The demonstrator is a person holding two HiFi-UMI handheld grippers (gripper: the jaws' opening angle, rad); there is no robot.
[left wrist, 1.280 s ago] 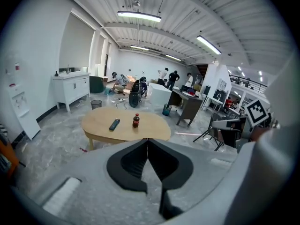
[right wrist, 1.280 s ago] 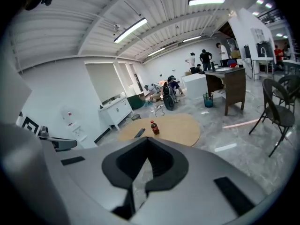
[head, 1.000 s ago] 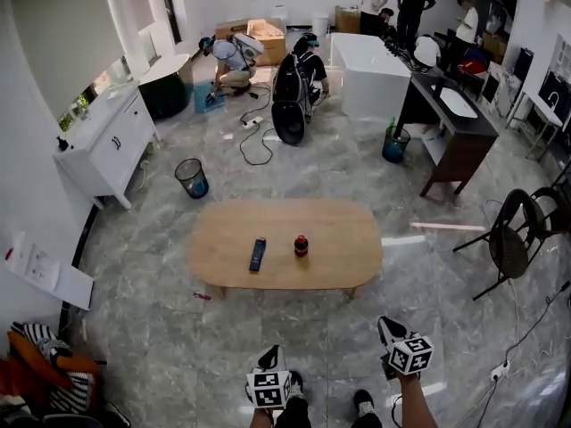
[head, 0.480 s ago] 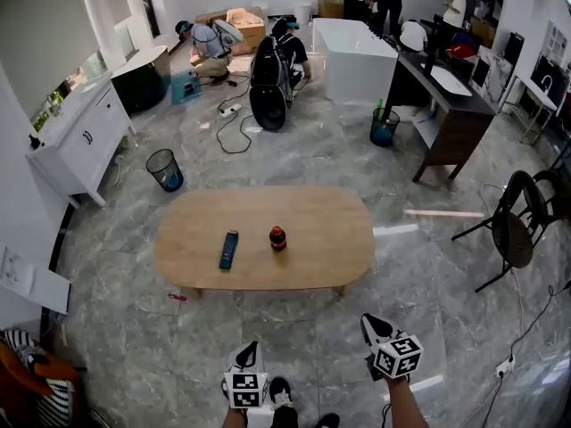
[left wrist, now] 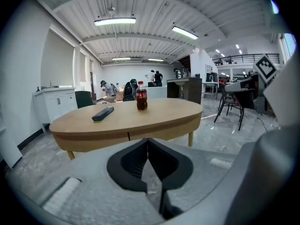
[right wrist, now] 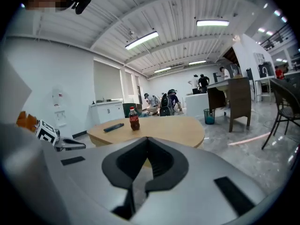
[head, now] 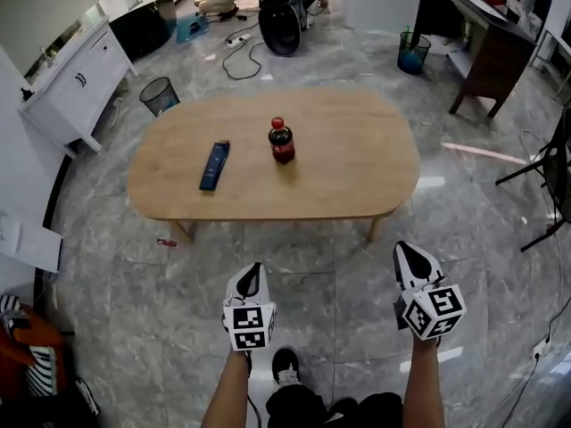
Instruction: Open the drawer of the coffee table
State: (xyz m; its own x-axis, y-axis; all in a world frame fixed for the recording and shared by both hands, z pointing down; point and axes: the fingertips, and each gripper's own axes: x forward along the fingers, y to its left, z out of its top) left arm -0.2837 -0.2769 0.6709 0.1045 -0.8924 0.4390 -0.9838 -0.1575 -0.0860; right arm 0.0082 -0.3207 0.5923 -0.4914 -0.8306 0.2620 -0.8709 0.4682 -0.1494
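Note:
The oval wooden coffee table stands on the marble floor ahead of me. Its drawer front shows along the near edge in the left gripper view, closed, with a thin seam in the band. A cola bottle and a dark remote rest on the top. My left gripper hangs low in front of the table's near edge, shut and empty. My right gripper is off the table's near right end, also shut with nothing in it. Both are clear of the table.
A white cabinet and a mesh bin stand at far left. A dark desk and a teal bin are at far right, black chairs beside them. People crouch at the back by cables on the floor.
The table has drawn much closer and larger in the head view. Both grippers have dropped and come nearer its front edge, jaws staying shut.

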